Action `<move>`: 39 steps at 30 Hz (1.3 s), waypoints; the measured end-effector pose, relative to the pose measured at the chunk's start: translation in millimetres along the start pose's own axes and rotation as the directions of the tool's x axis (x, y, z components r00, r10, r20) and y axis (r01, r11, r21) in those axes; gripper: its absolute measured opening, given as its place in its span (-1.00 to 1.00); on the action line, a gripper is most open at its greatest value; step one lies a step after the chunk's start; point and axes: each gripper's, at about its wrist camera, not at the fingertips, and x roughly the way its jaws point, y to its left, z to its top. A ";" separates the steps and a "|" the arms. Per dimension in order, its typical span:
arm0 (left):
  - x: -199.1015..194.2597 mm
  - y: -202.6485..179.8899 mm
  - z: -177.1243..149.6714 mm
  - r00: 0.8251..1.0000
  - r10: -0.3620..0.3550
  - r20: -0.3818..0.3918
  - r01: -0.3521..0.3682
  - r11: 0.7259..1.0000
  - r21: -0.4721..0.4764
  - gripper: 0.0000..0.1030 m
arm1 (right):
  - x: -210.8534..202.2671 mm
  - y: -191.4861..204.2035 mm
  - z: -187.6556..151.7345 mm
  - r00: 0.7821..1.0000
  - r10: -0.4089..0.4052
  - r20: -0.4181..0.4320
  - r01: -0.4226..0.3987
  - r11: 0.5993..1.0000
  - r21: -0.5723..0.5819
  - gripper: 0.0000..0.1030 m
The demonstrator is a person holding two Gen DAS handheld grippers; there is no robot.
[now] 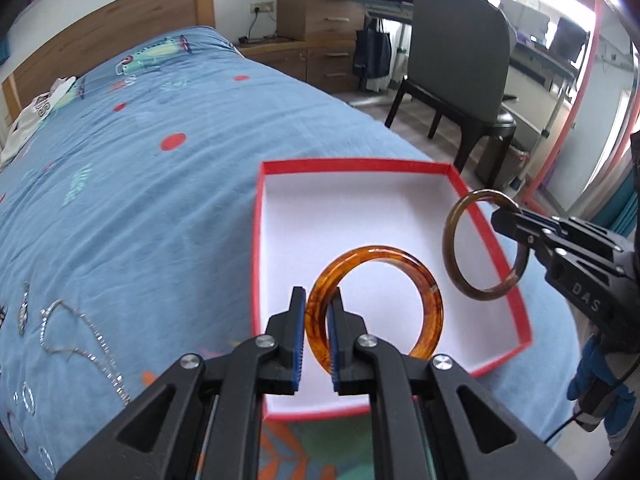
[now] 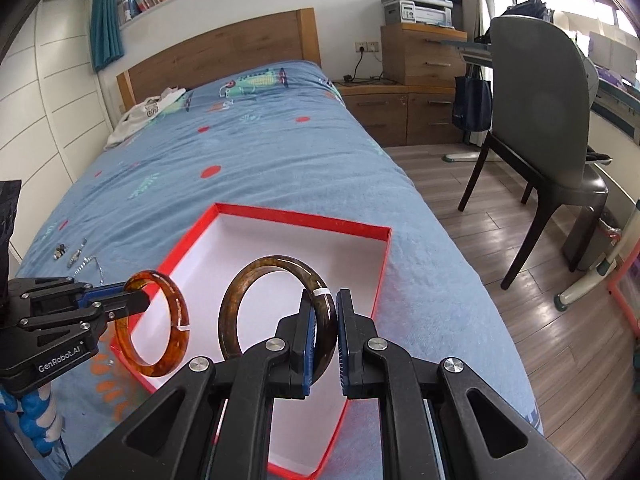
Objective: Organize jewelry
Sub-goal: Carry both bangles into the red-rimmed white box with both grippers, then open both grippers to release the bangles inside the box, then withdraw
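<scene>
Nearest, the left gripper (image 1: 317,300) had its fingers clenched on a glossy amber tortoiseshell bangle (image 1: 374,308), and the right gripper (image 2: 323,304) on a darker brown mottled bangle (image 2: 276,308), both held above the shallow red-rimmed white box (image 2: 304,220) on the blue patterned bed (image 2: 260,148); silver chains (image 1: 80,336) lay left.

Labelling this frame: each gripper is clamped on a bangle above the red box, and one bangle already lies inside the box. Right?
Not quite. The red box holds nothing yet: the right wrist view shows only its bare white floor. The rest stands: the left gripper is clamped on the amber bangle, the right gripper on the dark brown bangle, both above it.
</scene>
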 end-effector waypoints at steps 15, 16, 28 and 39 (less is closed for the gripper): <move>47.9 2.9 -7.9 0.997 0.005 -0.074 -0.003 1.000 0.028 -0.82 | 25.5 10.5 -24.3 0.992 0.008 -0.126 -0.022 0.994 -0.109 -0.80; 49.1 4.4 -8.8 0.997 0.005 -0.078 -0.004 1.000 0.023 -0.82 | 26.0 10.8 -26.2 0.991 0.009 -0.134 -0.024 0.994 -0.111 -0.80; 54.5 10.0 -17.0 0.994 0.037 -0.105 -0.040 0.999 -0.026 -0.79 | 31.3 19.4 -35.3 0.976 -0.023 -0.216 -0.018 0.982 -0.187 -0.83; 48.4 13.0 -36.1 0.977 0.167 -0.136 -0.181 0.978 -0.103 -0.79 | 32.6 16.9 -34.0 0.975 0.065 -0.212 -0.110 0.972 -0.206 -0.83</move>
